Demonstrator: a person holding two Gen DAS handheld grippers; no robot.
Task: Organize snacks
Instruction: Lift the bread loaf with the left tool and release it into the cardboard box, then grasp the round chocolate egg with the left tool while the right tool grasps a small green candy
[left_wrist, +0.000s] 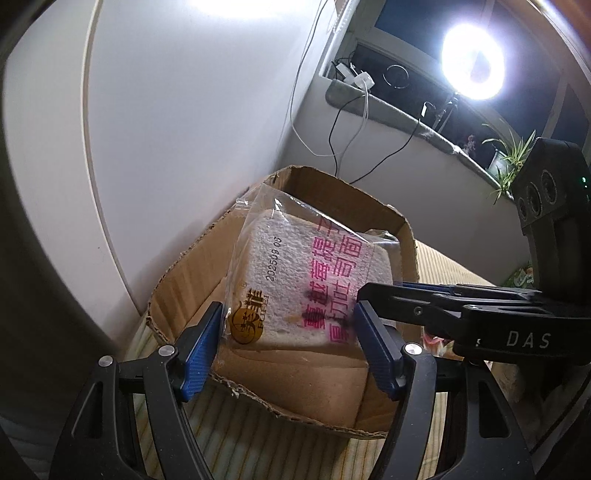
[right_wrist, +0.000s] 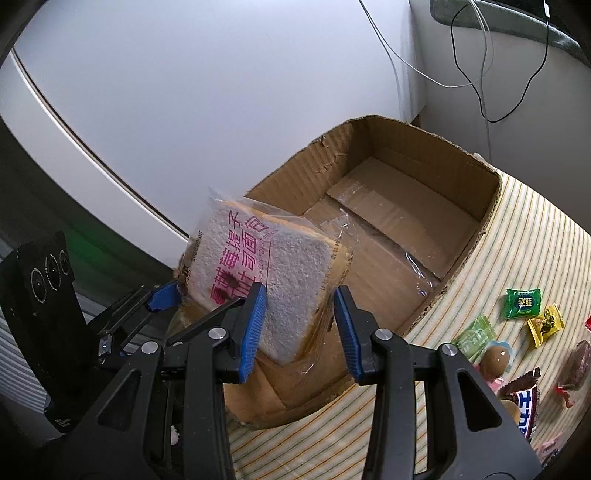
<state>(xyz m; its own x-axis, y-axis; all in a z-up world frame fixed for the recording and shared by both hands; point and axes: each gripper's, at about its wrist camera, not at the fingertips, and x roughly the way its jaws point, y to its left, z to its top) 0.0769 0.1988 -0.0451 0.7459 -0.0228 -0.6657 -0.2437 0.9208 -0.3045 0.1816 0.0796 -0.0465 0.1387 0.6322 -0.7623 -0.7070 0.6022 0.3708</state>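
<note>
A bagged slice of bread (left_wrist: 295, 284) with pink print is held upright over the near edge of an open cardboard box (left_wrist: 207, 258). My left gripper (left_wrist: 288, 332) spans the package, its blue pads at both sides. My right gripper (right_wrist: 299, 325) is shut on the bread package (right_wrist: 280, 295) across its thickness; in the left wrist view its black fingers (left_wrist: 424, 295) come in from the right. The left gripper's blue pad (right_wrist: 166, 295) shows at the package's left side. The box (right_wrist: 487, 206) is empty inside.
The box stands on a striped cloth (right_wrist: 498, 266) by a white wall. Several wrapped candies (right_wrist: 522, 302) and a chocolate bar (right_wrist: 524, 402) lie to the right of the box. Cables hang on the wall; a bright lamp (left_wrist: 472, 59) and a plant (left_wrist: 509, 162) stand on the windowsill.
</note>
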